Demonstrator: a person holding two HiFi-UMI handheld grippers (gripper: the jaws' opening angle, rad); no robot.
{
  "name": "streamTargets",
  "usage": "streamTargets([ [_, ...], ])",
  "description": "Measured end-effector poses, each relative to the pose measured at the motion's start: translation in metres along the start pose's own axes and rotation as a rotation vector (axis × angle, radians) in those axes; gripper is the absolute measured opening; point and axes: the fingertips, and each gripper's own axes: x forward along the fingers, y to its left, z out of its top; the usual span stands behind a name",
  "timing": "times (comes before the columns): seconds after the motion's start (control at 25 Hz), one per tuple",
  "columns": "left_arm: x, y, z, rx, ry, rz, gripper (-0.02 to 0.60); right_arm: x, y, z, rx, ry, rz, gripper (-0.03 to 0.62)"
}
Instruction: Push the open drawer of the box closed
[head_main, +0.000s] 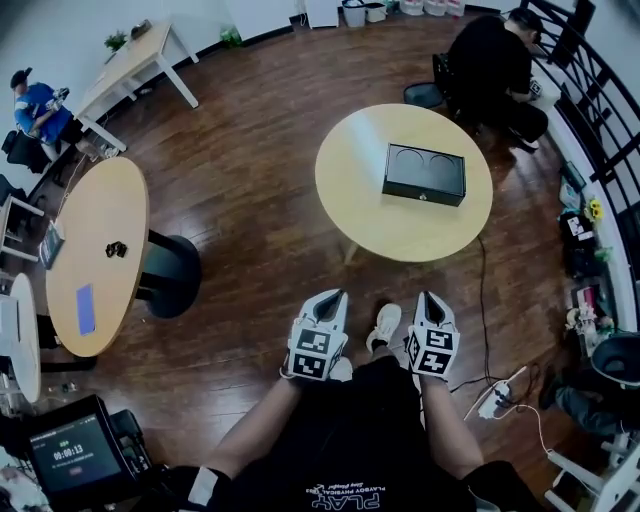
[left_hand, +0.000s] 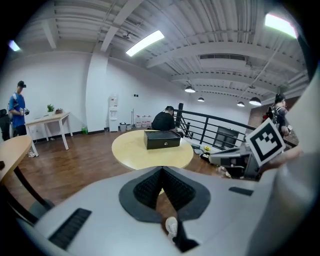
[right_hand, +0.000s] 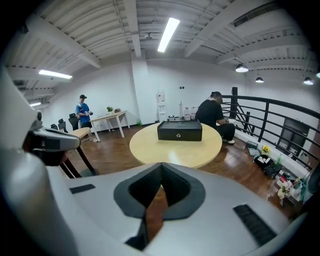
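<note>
A black box (head_main: 424, 173) with two round recesses in its top lies on a round wooden table (head_main: 370, 215). Its front with a small knob faces me; from here I cannot tell how far the drawer stands out. The box also shows in the left gripper view (left_hand: 162, 139) and in the right gripper view (right_hand: 180, 131). My left gripper (head_main: 337, 298) and right gripper (head_main: 429, 298) are held side by side close to my body, over the floor and well short of the table. Both point toward the box. In each gripper view the jaws meet at the tip, left gripper (left_hand: 161, 170) and right gripper (right_hand: 161, 173), with nothing between them.
A person (head_main: 495, 65) sits just behind the round table, beside a black railing (head_main: 600, 90). An oval wooden table (head_main: 95, 250) stands at the left. A cable and power strip (head_main: 495, 398) lie on the floor at the right. A second person (head_main: 35, 105) stands far left.
</note>
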Motion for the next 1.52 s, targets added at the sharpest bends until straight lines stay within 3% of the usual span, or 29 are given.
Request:
streamTargets([
  [0.24, -0.044, -0.008, -0.025, -0.006, -0.026, -0.072, 0.0, -0.041, 0.039, -0.008, 0.003, -0.055, -0.042, 0.006],
  [0.44, -0.085, -0.034, -0.014, -0.007, -0.086, -0.118, 0.0, -0.092, 0.067, 0.002, -0.029, -0.099, -0.055, 0.006],
  [0.8, -0.075, -0.094, 0.003, 0.002, -0.124, -0.172, 0.0, -0.142, 0.061, -0.009, -0.098, -0.099, -0.015, 0.006],
  [1.36, -0.089, -0.074, -0.02, 0.003, -0.099, -0.134, 0.0, -0.135, 0.092, -0.012, -0.121, -0.138, 0.024, 0.006],
  [1.44, -0.092, -0.09, -0.022, 0.004, -0.094, -0.132, 0.0, -0.142, 0.086, -0.017, -0.12, -0.137, 0.041, 0.006],
  [1.52, -0.101, -0.137, -0.028, 0.001, -0.089, -0.12, 0.0, -0.173, 0.059, -0.03, -0.116, -0.147, 0.069, 0.006],
])
